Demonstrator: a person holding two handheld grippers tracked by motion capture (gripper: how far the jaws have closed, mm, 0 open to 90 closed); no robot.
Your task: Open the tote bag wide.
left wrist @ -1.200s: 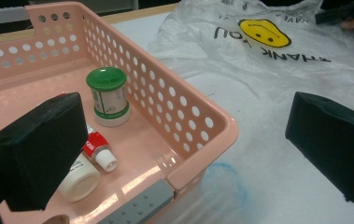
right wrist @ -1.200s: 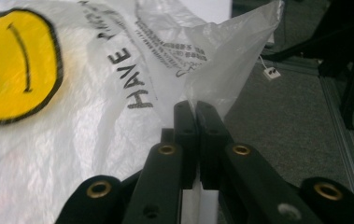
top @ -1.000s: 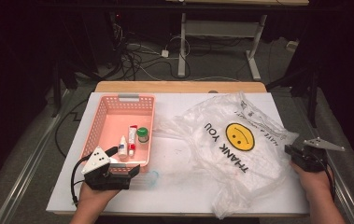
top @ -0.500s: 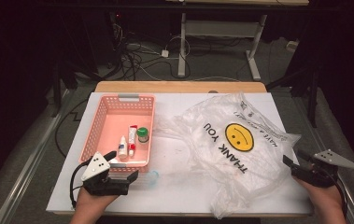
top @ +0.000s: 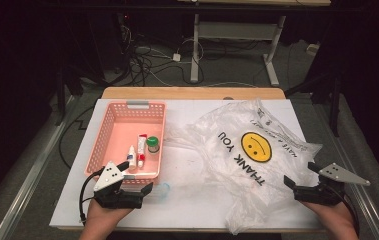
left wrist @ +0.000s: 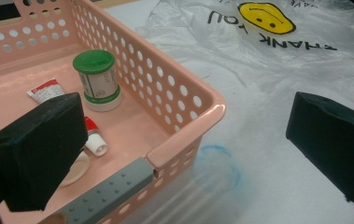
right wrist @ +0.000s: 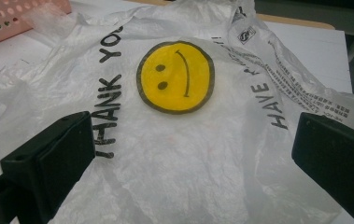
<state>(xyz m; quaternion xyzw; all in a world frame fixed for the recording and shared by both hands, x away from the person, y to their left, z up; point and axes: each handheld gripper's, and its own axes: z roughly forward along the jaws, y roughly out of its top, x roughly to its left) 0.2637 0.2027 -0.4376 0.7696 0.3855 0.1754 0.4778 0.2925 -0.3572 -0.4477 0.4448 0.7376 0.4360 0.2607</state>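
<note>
A white plastic bag (top: 249, 160) with a yellow smiley and "THANK YOU" lies crumpled on the right half of the table. My right gripper (top: 300, 174) sits at its near right edge. Its jaws have just been opening and now stand wide apart over the bag (right wrist: 179, 154), gripping nothing; the right gripper (right wrist: 193, 144) faces the smiley. A pink basket (top: 108, 135) at the left holds a green-capped bottle (left wrist: 96, 79), a red-and-white tube (left wrist: 90, 135) and a small white bottle (top: 131, 156). My left gripper (top: 137, 176) is open at the basket's near right corner (left wrist: 184, 126).
A clear round thing with a blue rim (left wrist: 216, 168) lies on the white table (top: 187, 200) just in front of the basket's corner. The basket has a grey handle (left wrist: 114, 186) on its near rim. Cables and table legs lie on the dark floor beyond.
The right gripper has opened from nearly shut to wide and drawn back toward the table's near right edge. The bag stays on the table. The left gripper has kept still.
</note>
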